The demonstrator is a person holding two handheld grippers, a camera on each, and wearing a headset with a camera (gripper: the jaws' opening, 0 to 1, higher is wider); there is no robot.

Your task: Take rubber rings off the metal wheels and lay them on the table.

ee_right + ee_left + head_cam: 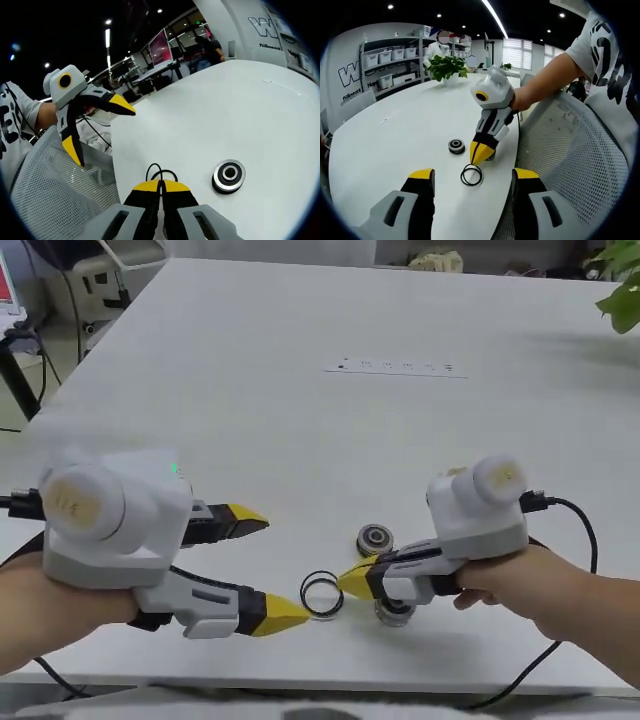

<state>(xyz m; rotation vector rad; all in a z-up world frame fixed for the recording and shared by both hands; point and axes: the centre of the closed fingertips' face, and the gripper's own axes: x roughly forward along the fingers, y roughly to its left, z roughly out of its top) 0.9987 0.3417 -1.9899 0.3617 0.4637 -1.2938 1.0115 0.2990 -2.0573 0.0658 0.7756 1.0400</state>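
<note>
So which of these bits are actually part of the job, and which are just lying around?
Part of the job: rubber rings, metal wheel, second wheel by the right gripper, left gripper.
Just lying about: leafy plant, flat strip, mesh chair.

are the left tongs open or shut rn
Open. The left tongs hold their yellow-tipped jaws wide apart in the left gripper view, with the rubber rings lying on the table beyond them.
</note>
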